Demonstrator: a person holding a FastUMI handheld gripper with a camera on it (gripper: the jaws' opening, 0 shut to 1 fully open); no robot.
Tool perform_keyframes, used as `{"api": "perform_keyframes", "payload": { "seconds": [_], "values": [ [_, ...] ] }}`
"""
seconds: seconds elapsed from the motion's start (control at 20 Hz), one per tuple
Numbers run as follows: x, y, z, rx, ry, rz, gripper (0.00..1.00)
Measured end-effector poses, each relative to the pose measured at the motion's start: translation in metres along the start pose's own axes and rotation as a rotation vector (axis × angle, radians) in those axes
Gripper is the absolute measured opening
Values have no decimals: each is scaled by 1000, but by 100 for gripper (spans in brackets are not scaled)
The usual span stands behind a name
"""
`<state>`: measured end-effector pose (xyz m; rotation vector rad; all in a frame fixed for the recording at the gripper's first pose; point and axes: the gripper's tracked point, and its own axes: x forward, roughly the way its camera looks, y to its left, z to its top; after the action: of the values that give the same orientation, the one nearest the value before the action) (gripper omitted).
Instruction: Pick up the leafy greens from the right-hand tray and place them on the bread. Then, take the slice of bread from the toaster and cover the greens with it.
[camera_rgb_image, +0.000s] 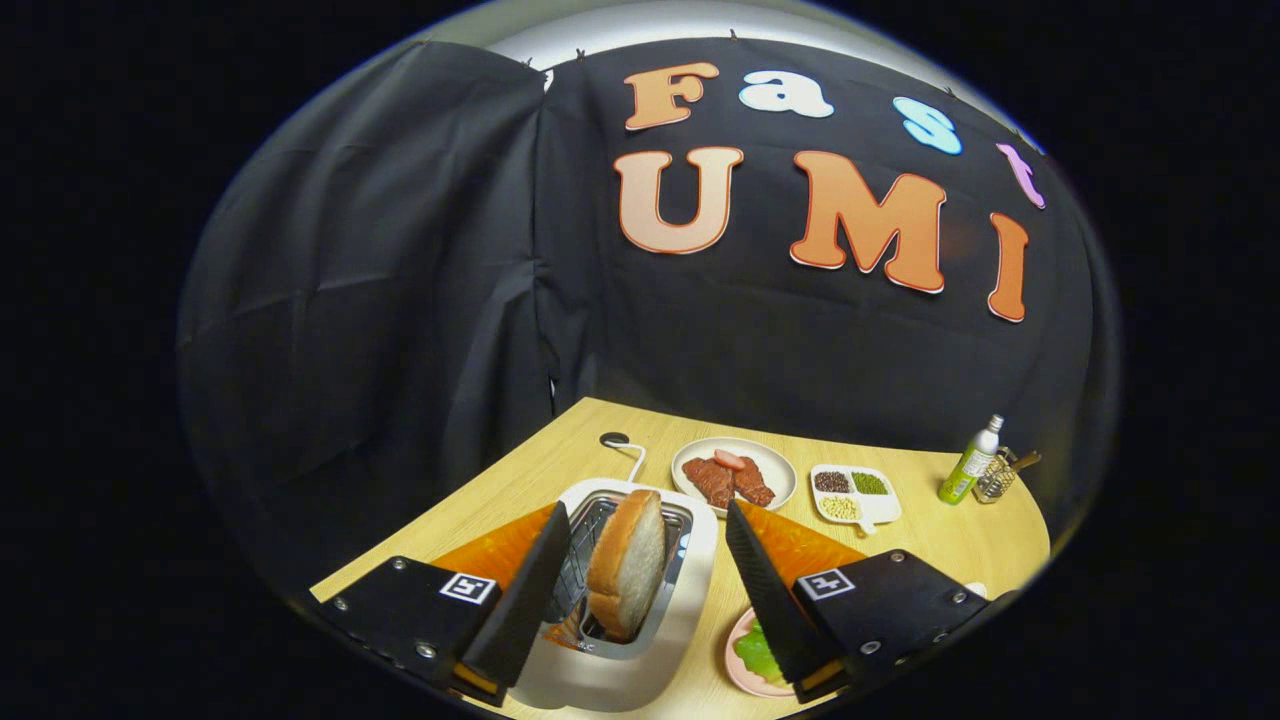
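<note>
Gripper (640, 560) spread wide, grasping nothing, bread slice (626, 563) upright in toaster (690, 590) between its fingers, greens (757, 655) beside

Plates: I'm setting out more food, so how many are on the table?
3: meat plate beyond the fingers, divided plate beside it, pink plate partly hidden by one finger.

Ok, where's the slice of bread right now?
The slice of bread stands upright in the toaster, between the open fingers of the hand-held gripper, untouched by either. The plate of meat lies beyond it.
</note>
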<state>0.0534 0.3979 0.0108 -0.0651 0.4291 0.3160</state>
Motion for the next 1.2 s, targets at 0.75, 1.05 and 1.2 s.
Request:
{"api": "perform_keyframes", "payload": {
  "seconds": [0.75, 1.05, 1.2],
  "values": [
    [0, 7, -28, 47, 88, 53, 10],
    [-5, 3, -12, 88, 45, 64, 7],
    [-8, 1, 0, 88, 9, 59, 7]
  ]
}}
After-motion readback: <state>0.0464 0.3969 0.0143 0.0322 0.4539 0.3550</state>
